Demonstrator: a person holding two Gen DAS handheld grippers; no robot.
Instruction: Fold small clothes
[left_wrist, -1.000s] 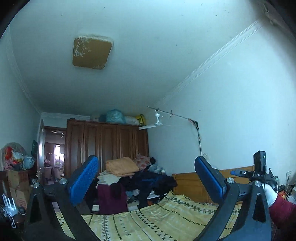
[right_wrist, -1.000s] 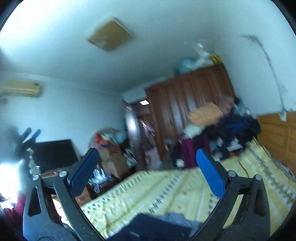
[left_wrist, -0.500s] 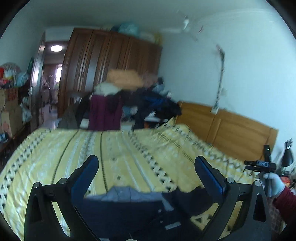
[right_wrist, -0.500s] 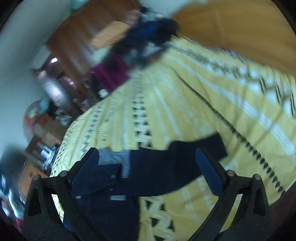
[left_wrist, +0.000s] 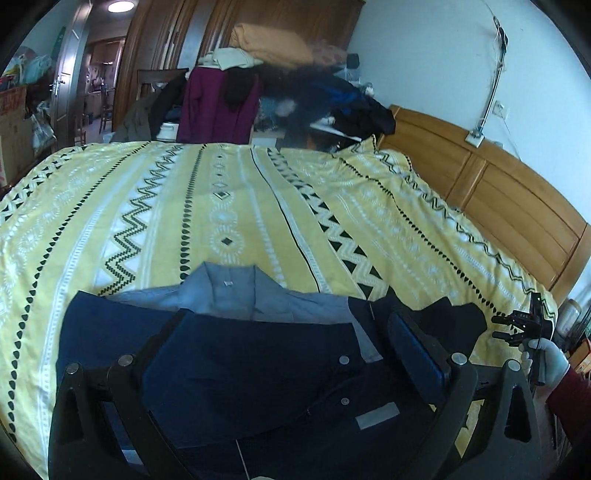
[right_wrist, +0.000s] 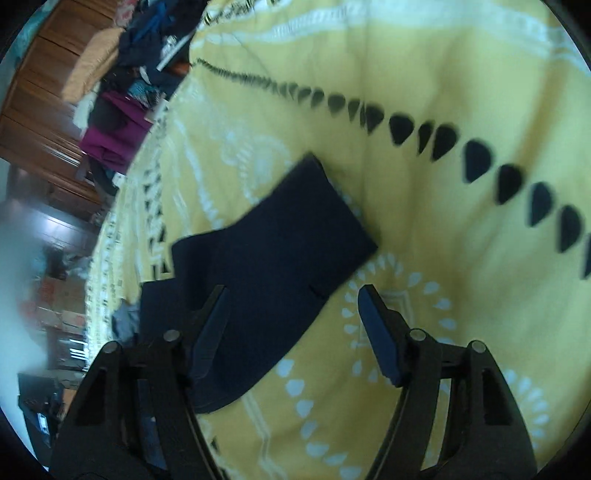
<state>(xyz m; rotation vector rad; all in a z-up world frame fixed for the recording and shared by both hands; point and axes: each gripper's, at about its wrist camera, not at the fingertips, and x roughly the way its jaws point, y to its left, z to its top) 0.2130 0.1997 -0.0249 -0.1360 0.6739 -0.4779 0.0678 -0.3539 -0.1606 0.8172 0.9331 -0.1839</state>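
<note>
Shirt (left_wrist: 236, 354) lies spread flat on the bed (left_wrist: 258, 206), near its close edge, navy with a grey inner lining showing at the collar and two pale buttons down the front. One sleeve (right_wrist: 295, 229) stretches out to the right over the yellow patterned cover.

Left claw (left_wrist: 284, 347) hangs just above the shirt's chest with its jaws wide apart and nothing between them. A second ago its camera faced the ceiling and wardrobe; half a second ago the bed had come into view; now it has tilted down further and the shirt fills the lower half of the picture.

Right claw (right_wrist: 295, 325) is open too, empty, poised low over the sleeve, its left finger above the dark cloth and its right finger above bare cover. Whether it touches the cloth cannot be told. Half a second ago it looked across the whole garment from farther off; it has since closed in on the sleeve end, and the picture is sharper.

In the left view the right claw shows at the far right, held by a white-gloved hand (left_wrist: 546, 362) in a red sleeve. A heap of clothes (left_wrist: 280, 88) stands beyond the bed before the wardrobe.
</note>
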